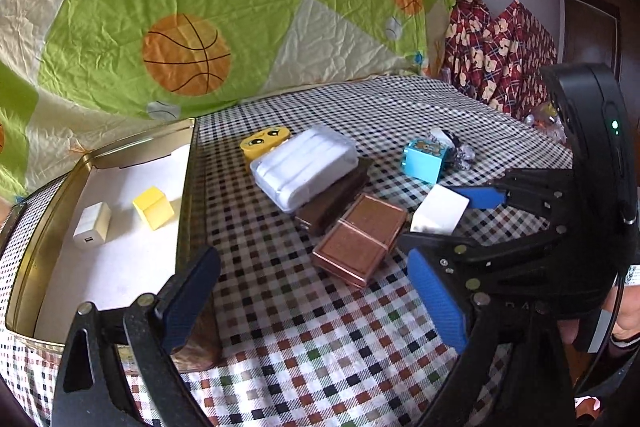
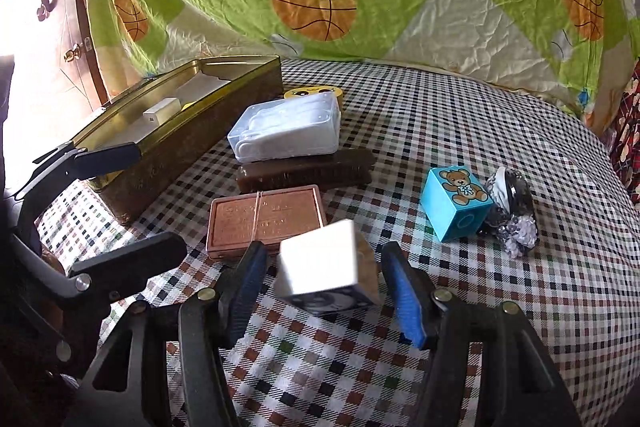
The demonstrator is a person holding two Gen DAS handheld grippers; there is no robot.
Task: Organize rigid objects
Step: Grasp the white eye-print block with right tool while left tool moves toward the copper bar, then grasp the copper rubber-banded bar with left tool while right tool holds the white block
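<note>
A white cube (image 2: 320,259) rests on the checked tablecloth between the blue pads of my right gripper (image 2: 326,291). A thin gap shows on each side of it, so the gripper is open around it. The left wrist view shows the same cube (image 1: 440,213) inside that right gripper (image 1: 446,221). My left gripper (image 1: 312,301) is open and holds nothing, near the front corner of the gold tin (image 1: 188,163). In the tin lie a white charger (image 1: 92,225) and a yellow cube (image 1: 154,207).
A clear white case (image 2: 288,131) lies on a dark brown brush (image 2: 304,171), with a copper tin box (image 2: 264,219) in front and a yellow face block (image 2: 316,93) behind. A blue bear cube (image 2: 456,203) and a crumpled black-silver thing (image 2: 514,211) sit right. A basketball quilt (image 2: 312,1) hangs behind.
</note>
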